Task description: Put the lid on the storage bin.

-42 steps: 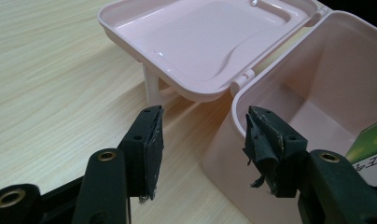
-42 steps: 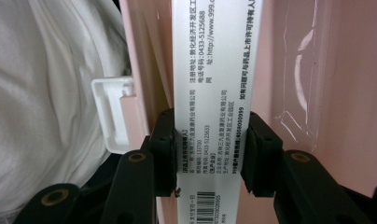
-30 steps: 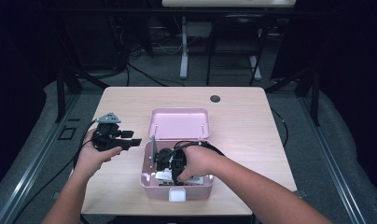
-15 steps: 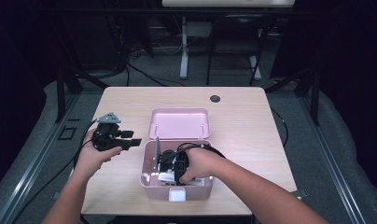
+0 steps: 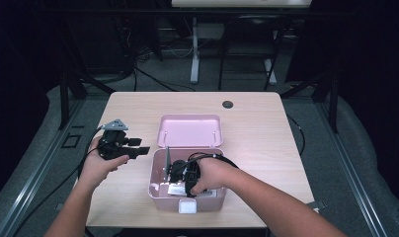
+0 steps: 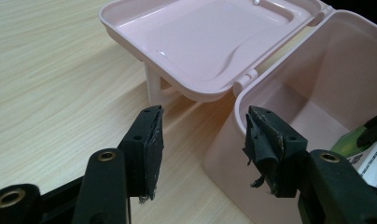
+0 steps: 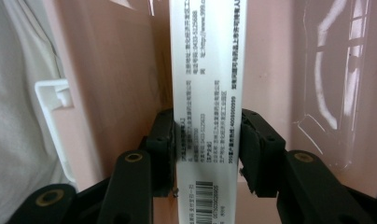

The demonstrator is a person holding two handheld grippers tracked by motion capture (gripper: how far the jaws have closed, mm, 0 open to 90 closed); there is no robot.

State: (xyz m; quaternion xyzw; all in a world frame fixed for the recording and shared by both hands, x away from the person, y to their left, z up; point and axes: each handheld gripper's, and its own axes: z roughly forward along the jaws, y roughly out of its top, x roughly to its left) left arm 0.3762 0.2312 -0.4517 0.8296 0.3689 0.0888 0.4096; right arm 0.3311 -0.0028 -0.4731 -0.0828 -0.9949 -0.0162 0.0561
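An open pink plastic box [image 5: 157, 190] stands at the table's near middle, its lid [image 5: 190, 131] folded back flat. My right gripper [image 5: 176, 173] reaches down inside it. Its jaws sit on both long sides of a narrow white carton [image 7: 207, 93] printed with small text and a barcode, and the pads touch it. Those jaws have just been opening a little, with the carton still between them. My left gripper [image 5: 138, 146] is held left of the box, above the table, open with nothing between its jaws. In the left gripper view that gripper [image 6: 203, 140] points at the box's rim [image 6: 289, 79] near the lid hinge.
A thin grey panel [image 5: 167, 158] stands upright against the box's left inner wall. A white latch [image 5: 187, 206] is on the box's front. A dark round grommet [image 5: 227, 104] sits at the table's far edge. Something white and soft [image 7: 14, 116] lies left of the carton.
My right hand has shifted slightly inside the pink box. The left hand and its gripper have not moved.
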